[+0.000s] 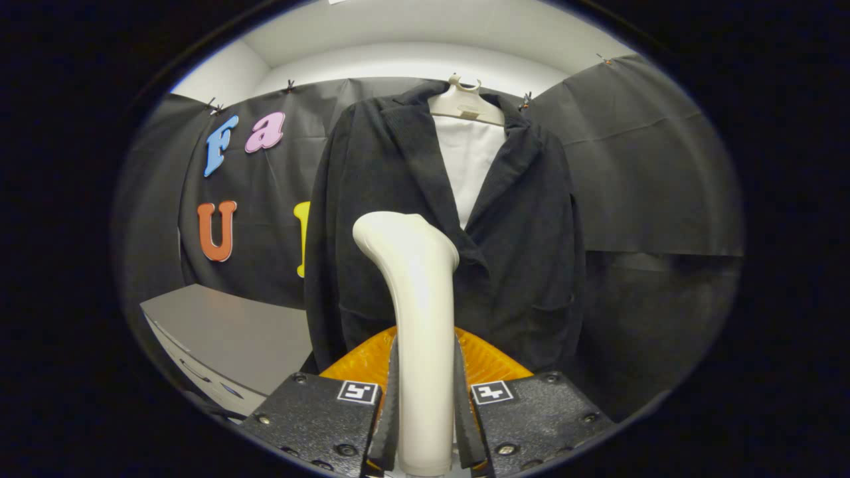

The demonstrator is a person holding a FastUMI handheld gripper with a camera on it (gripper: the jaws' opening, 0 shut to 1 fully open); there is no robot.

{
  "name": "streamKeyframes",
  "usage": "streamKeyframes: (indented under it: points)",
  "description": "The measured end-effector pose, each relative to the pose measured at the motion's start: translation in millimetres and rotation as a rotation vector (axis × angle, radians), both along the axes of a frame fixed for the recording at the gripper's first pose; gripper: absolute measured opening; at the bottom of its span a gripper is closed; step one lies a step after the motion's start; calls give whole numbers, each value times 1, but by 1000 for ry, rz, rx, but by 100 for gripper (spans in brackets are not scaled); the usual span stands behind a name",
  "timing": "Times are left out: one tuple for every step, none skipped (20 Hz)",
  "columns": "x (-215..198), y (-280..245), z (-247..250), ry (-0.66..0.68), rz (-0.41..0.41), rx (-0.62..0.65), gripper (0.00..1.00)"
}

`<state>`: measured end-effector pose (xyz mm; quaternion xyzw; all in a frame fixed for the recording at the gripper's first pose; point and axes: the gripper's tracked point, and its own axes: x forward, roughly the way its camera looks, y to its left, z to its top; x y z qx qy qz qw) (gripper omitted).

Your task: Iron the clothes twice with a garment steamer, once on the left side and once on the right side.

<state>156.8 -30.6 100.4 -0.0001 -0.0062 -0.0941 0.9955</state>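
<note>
A grey counter is sitting at left. The gripper is clamping its 2 fingers on the steamer, handle upright. The jacket is hanging on its hanger straight beyond the steamer, head facing it.

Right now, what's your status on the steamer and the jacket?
Claw shut on steamer, handle between both fingers. Black jacket hanging on hanger just beyond steamer head, no contact confirmed. Grey table off to the side, nothing in the way.
</note>
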Motion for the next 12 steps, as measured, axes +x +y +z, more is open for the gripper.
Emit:
streamKeyframes:
  points:
    - [1,0,-6,12,-1,0,38]
    - [1,0,-12,25,-2,0,38]
    - [2,1,-18,39,-4,2,38]
    - [2,0,-25,55,-5,7,38]
    - [2,-1,-31,70,-6,11,38]
    - [2,-1,-36,84,-10,13,38]
    - [4,-1,-42,95,-13,14,38]
    - [5,-1,-45,104,-17,15,38]
    - [5,-2,-50,112,-21,15,38]
    - [5,-2,-54,120,-24,14,38]
    - [5,-2,-59,129,-27,14,38]
    - [4,-3,-65,140,-30,13,38]
